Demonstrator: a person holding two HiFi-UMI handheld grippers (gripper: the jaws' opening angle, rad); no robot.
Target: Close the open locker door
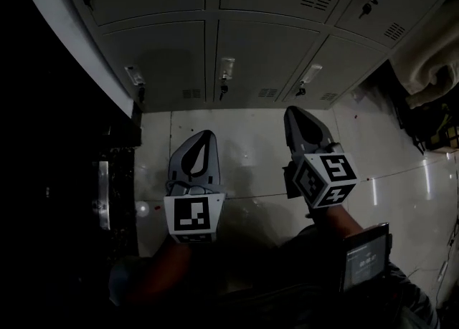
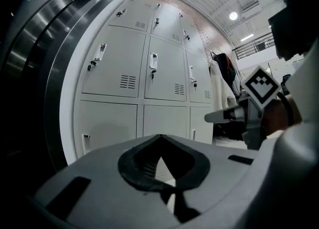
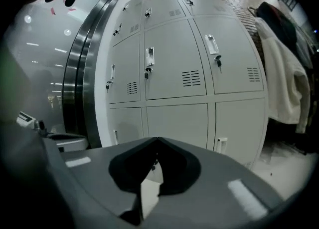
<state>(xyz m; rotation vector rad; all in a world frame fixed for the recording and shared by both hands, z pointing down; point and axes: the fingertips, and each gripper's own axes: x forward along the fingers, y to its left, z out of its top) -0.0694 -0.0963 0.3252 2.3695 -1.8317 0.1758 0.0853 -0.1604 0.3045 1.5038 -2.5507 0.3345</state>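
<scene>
The left tool [image 1: 206,136] and the right tool [image 1: 292,114] hang side by side over the pale tiled floor [image 1: 251,163], each with its 2 jaws pressed tip to tip and nothing between them. Both point at the grey bank of lockers [image 1: 211,5] ahead. There every locker door [image 1: 267,59] in view lies flush and closed, and a white coat [image 3: 281,78] hangs to the right of the bank.
</scene>
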